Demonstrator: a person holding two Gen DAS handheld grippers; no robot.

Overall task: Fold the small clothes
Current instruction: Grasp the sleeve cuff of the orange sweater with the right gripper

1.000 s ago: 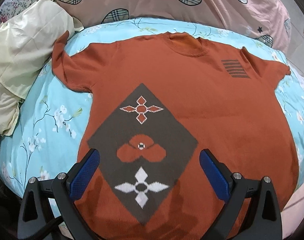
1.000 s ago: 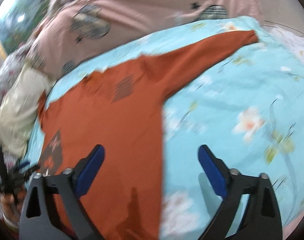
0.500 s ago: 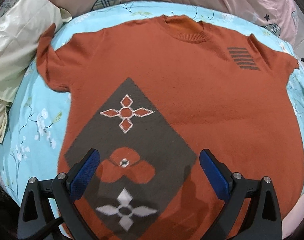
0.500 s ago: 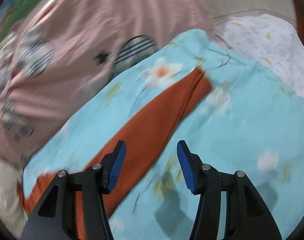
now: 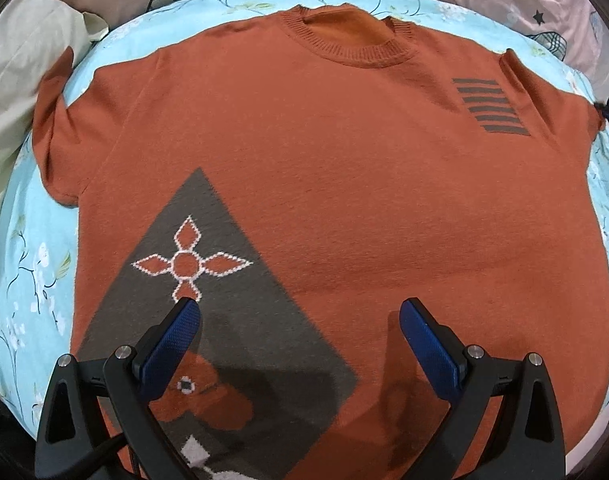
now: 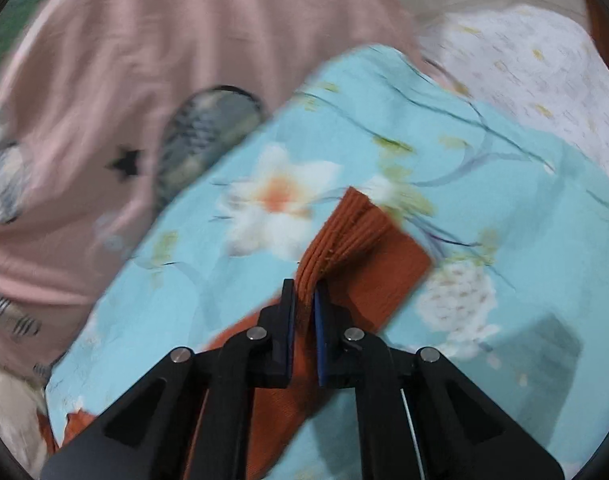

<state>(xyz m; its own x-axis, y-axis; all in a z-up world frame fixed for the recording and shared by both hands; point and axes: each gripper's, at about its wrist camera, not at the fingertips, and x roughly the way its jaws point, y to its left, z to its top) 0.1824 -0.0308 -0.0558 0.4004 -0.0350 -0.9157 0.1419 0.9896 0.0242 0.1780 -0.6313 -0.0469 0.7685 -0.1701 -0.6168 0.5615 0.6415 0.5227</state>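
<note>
One light blue floral bedsheet [image 5: 44, 264] covers the bed and carries everything else. Behind it lies one pink quilt [image 6: 116, 80] printed with plaid patches and black stars, and one pale cream pillow [image 5: 12, 92] sits at the far left of the left wrist view. A white cloth with small yellow specks [image 6: 536, 72] shows beyond the sheet's far corner in the right wrist view.

One rust-orange knitted sweater [image 5: 344, 184] lies flat and face up on the sheet, neckline away from the left camera. It bears one grey diamond panel [image 5: 208, 320] with three flower motifs partly visible, and one block of six dark stripes [image 5: 490, 106] on the chest. One sleeve [image 5: 50, 120] stretches toward the pillow.

The left gripper [image 5: 300, 320] hovers above the sweater's lower front, its two blue pads spread wide with nothing between them; whether they touch the knit cannot be told.

The right gripper [image 6: 303, 300] is clenched on the other sleeve near its ribbed cuff [image 6: 356, 232], the cuff bunched and rising between the two closed fingers, the rest of the sleeve trailing back along the sheet. That view is blurred.
</note>
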